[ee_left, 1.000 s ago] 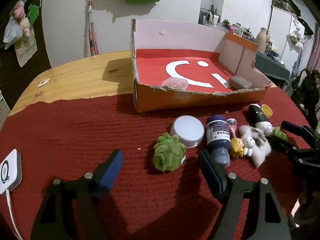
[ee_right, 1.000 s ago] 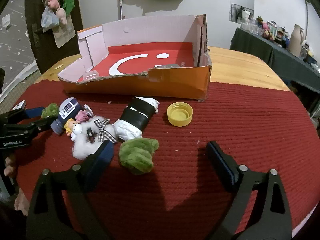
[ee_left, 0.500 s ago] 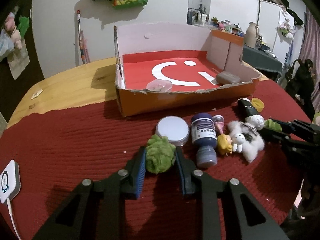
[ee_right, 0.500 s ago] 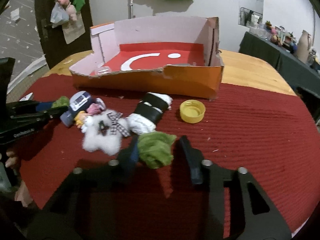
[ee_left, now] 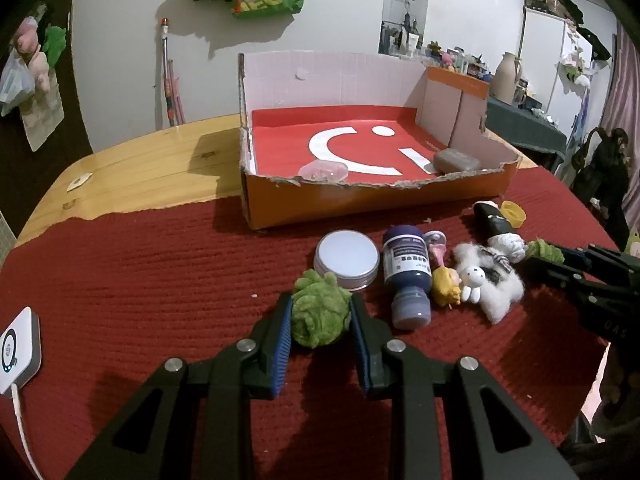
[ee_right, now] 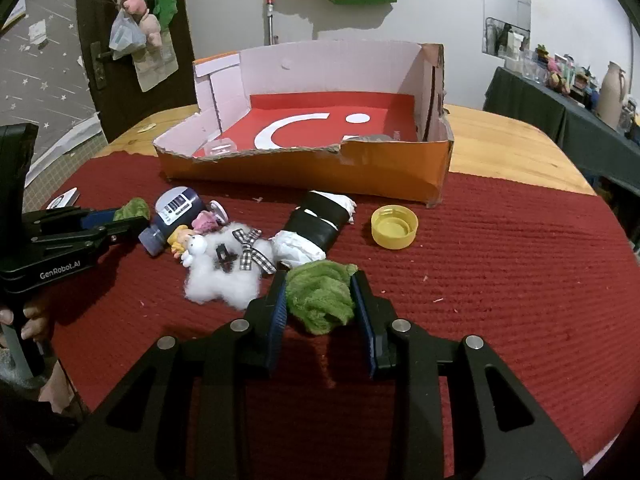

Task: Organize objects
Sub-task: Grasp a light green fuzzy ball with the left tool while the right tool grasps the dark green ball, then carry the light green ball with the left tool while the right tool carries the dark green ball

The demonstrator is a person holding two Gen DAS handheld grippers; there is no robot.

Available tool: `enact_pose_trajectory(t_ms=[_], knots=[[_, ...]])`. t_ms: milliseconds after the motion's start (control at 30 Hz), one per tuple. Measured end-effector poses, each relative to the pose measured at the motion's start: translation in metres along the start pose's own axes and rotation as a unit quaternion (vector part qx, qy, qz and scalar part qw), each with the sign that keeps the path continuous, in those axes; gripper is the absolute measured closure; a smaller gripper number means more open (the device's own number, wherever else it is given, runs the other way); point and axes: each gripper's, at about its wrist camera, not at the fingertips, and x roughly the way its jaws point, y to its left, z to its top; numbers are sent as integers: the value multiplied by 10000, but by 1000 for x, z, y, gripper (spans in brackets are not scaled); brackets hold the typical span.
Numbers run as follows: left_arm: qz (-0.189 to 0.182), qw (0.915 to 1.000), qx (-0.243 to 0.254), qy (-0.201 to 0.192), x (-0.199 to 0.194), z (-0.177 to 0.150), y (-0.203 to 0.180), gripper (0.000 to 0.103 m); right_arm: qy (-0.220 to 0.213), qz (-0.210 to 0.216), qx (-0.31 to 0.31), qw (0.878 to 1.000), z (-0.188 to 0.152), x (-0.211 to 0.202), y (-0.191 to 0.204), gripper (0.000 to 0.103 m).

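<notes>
My left gripper [ee_left: 319, 312] is shut on a green fuzzy ball [ee_left: 318, 314] over the red cloth. My right gripper [ee_right: 320, 292] is shut on a second green fuzzy ball [ee_right: 320, 294]. An orange cardboard box [ee_left: 372, 196] with a red floor stands behind; it also shows in the right wrist view [ee_right: 304, 172]. Between the grippers lie a round white-lidded tin [ee_left: 346, 258], a dark blue bottle [ee_left: 407, 276], a small yellow figure [ee_left: 445, 286], a white fluffy toy [ee_left: 490, 284] and a black-and-white roll [ee_right: 316, 230].
A yellow cap [ee_right: 394, 226] lies right of the roll. Inside the box are a clear plastic case [ee_left: 323, 170] and a grey case [ee_left: 456, 160]. A white device with a cable [ee_left: 16, 350] sits at the cloth's left edge. Bare wooden table [ee_left: 140, 168] lies beyond the cloth.
Both grippers have gone from open to shut, each on a green fuzzy ball, and have lifted slightly with them.
</notes>
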Motion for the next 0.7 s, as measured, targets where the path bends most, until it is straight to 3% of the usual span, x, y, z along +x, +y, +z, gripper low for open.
enact_pose_trajectory(t_ms=[400,700], knots=[[-30,10000,13,-56,-6,3,-3,75,43,28,33,10000,0,-1,-1,73],[-203,9994,96,-249,-24,22,-13,75,-119,160,52,9998,19,-16,-3,73]])
